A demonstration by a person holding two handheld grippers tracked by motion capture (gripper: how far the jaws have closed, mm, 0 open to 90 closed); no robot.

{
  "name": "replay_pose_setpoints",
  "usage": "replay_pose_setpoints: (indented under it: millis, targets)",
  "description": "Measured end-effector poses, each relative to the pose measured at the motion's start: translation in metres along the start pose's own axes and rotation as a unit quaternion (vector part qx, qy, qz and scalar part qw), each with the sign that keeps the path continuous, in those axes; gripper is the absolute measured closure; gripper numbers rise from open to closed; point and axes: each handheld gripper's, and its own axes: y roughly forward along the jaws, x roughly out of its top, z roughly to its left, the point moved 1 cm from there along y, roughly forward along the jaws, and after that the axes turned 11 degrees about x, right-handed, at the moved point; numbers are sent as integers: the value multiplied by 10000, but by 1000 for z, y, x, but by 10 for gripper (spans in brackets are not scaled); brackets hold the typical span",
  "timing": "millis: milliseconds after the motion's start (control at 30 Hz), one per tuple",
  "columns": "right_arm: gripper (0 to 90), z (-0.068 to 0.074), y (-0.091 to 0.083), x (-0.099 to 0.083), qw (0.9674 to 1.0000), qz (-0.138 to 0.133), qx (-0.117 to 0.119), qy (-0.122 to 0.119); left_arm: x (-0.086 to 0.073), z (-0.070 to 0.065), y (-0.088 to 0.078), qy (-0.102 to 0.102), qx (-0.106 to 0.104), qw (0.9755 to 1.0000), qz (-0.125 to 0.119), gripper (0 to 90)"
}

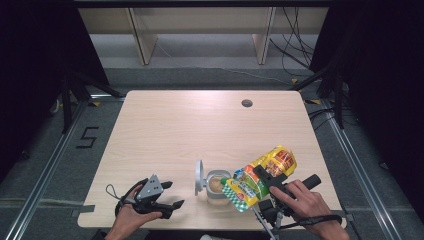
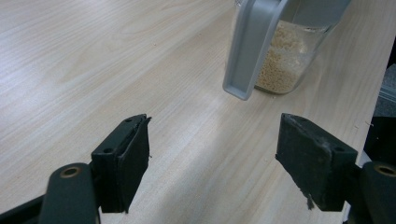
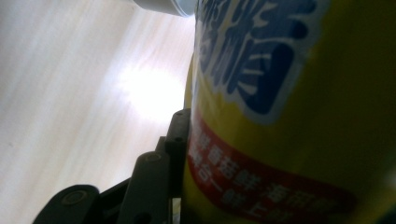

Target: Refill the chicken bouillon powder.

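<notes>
Pouch (image 1: 262,176) over jar (image 1: 216,187) near table edge (image 1: 210,226)

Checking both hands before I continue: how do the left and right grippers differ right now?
The left gripper is open and empty, low over the table; the right gripper is shut on the yellow pouch. The left sits apart from the jar; the right tilts its pouch over it. Both are hand-held.

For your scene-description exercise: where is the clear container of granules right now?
In the high view the container stands near the table's front edge, lid flipped open, between the left gripper and the yellow bag tilted over it.
</notes>
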Motion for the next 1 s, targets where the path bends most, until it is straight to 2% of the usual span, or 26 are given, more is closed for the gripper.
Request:
replay_pose_setpoints:
  millis: [33, 67, 100, 133, 167, 233, 267, 367, 400, 433, 500, 533, 567, 600, 633, 667, 700, 733, 767, 800, 833, 867, 900, 933, 967, 1000]
  targets:
    - [659, 0, 1, -1, 10000, -93, 3, -4, 0, 0, 0, -1, -3, 10000, 1, 251]
    - [659, 2, 2, -3, 9998, -116, 65, 115, 0, 0, 0, 4, 4, 10000, -4, 251]
    - [660, 1, 4, -4, 9998, -182, 55, 90, 0, 0, 0, -10, 11, 10000, -22, 250]
    - [661, 5, 4, -5, 9992, -175, 119, 353, 0, 0, 0, -7, 14, 10000, -30, 250]
    - [663, 1, 5, -6, 9995, -296, 55, 108, 0, 0, 0, 51, 7, 10000, -37, 250]
    - [665, 4, 5, -7, 9982, -391, 127, 442, 0, 0, 0, 46, 6, 10000, -33, 251]
    - [667, 2, 6, -8, 9980, -528, 53, 353, 0, 1, 0, 80, 22, 10000, -12, 250]
    - [672, 7, 12, -13, 9943, -753, 198, 729, 0, -1, 0, -32, 0, 10000, -26, 251]
    - [675, 10, 13, -14, 9933, -745, 275, 844, 0, 1, 0, 61, 36, 10000, 16, 251]
    - [678, 10, 13, -15, 9934, -761, 326, 793, 0, 0, 0, 47, 1, 10000, -37, 251]
    - [682, 13, 17, -18, 9887, -973, 297, 1102, 0, -1, 1, -11, 2, 10000, -25, 251]
    - [685, 14, 18, -19, 9874, -1003, 314, 1179, 0, 1, 0, 76, 29, 10000, -1, 251]
    - [688, 17, 19, -20, 9841, -1056, 366, 1382, 0, 0, 0, 55, 5, 10000, -20, 250]
    - [690, 15, 21, -21, 9858, -1100, 352, 1216, 0, 0, 1, 42, 5, 10000, -40, 251]
    - [693, 19, 21, -22, 9822, -1105, 414, 1461, 0, 0, 1, 37, 5, 10000, -40, 251]
    - [696, 18, 23, -23, 9823, -1202, 402, 1382, 0, 0, 1, 29, 6, 10000, -34, 251]
    - [697, 19, 24, -24, 9793, -1271, 414, 1518, 0, 0, 1, 49, 7, 10000, -81, 251]
    - [699, 16, 26, -25, 9819, -1373, 372, 1252, 0, 0, 1, 40, 35, 10000, -56, 251]
    - [702, 17, 26, -26, 9805, -1324, 375, 1404, 0, 0, 1, 40, 19, 10000, -11, 251]
    - [705, 20, 26, -26, 9775, -1300, 465, 1598, 0, 0, 1, 27, 9, 10000, 10, 252]
    - [706, 21, 26, -27, 9755, -1334, 444, 1690, 0, 0, 1, 15, -11, 10000, 1, 252]
    - [708, 22, 27, -28, 9739, -1358, 490, 1749, 0, 0, 1, 64, -4, 10000, -20, 252]
    - [709, 21, 27, -28, 9749, -1402, 463, 1668, 0, 0, 1, 54, 10, 10000, -29, 252]
    - [711, 24, 27, -28, 9699, -1410, 465, 1928, 0, 0, 1, 63, 4, 10000, -29, 252]
    - [714, 25, 28, -29, 9658, -1507, 459, 2059, 0, 0, 1, 40, 12, 10000, -34, 252]
    - [715, 23, 28, -30, 9651, -1547, 412, 2073, 0, 0, 1, 36, -15, 10000, -47, 252]
